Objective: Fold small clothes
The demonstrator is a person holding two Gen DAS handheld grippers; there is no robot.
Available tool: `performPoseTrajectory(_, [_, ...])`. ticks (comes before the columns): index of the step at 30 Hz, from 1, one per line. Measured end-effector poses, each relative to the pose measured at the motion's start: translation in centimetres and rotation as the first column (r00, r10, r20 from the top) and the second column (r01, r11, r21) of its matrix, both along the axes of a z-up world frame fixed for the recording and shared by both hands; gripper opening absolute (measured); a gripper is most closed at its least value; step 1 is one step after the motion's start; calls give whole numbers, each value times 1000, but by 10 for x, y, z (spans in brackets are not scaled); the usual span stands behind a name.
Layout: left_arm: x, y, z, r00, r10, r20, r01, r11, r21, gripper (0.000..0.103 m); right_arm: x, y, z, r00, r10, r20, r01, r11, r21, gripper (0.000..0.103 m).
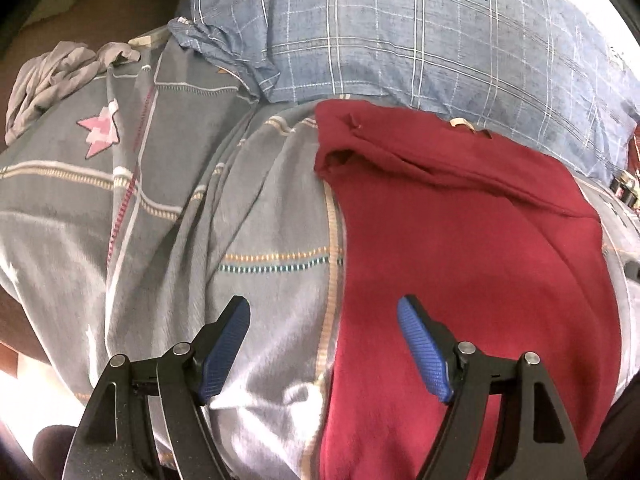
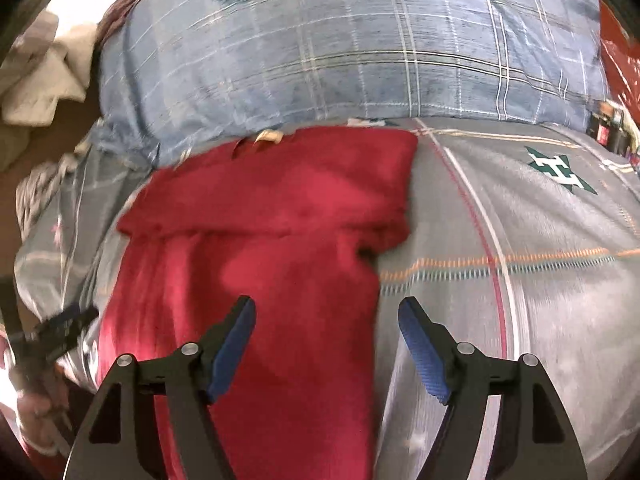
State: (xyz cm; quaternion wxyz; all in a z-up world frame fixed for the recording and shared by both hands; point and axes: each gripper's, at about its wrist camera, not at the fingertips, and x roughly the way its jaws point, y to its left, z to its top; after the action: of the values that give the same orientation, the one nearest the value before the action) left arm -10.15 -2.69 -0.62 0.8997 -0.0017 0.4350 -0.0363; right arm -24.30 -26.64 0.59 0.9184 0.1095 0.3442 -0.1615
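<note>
A dark red garment (image 1: 460, 240) lies flat on a grey patterned bedsheet (image 1: 260, 220), its sleeves folded in across the top. My left gripper (image 1: 324, 320) is open and empty, hovering over the garment's left edge near its bottom. In the right wrist view the red garment (image 2: 260, 260) fills the centre-left. My right gripper (image 2: 326, 316) is open and empty over the garment's right edge. The left gripper (image 2: 64, 328) shows blurred at the left side of that view.
A blue plaid pillow (image 1: 400, 32) lies just beyond the garment's top; it also shows in the right wrist view (image 2: 340, 48). A crumpled grey cloth (image 1: 52, 76) lies at the far left. Pale clothes (image 2: 36, 80) are piled at the left. Small items (image 2: 612, 128) sit at the far right.
</note>
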Motion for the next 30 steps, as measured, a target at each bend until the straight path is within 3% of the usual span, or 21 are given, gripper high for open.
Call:
performPoseTrajectory(7, [-13,7,2,1000,2,1,-2,999,-32,76,-35,37,-8,1000,31,-4,-31,999,13,78])
performPoseTrajectory(15, [-37,12,-3,999,-28,-29,27,998,-51,76,-68,27,-41,999,1,-53,4,995,96,80])
performPoseTrajectory(20, [-58,22,-3,999,-17,-34,14,997,-78,76,-87,24,-47,999,-15,-32,19,990,137,80])
performPoseTrajectory(26, [-78,34,-16,996,-23,-92,10,991,-134,76,-101,29,-54,998,1,-67,7,993,114,81])
performPoseTrajectory(30, [-87,37,-28,989,-45,-139,21,986,-167,76,-109,24,-71,995,10,-97,5,989,146,81])
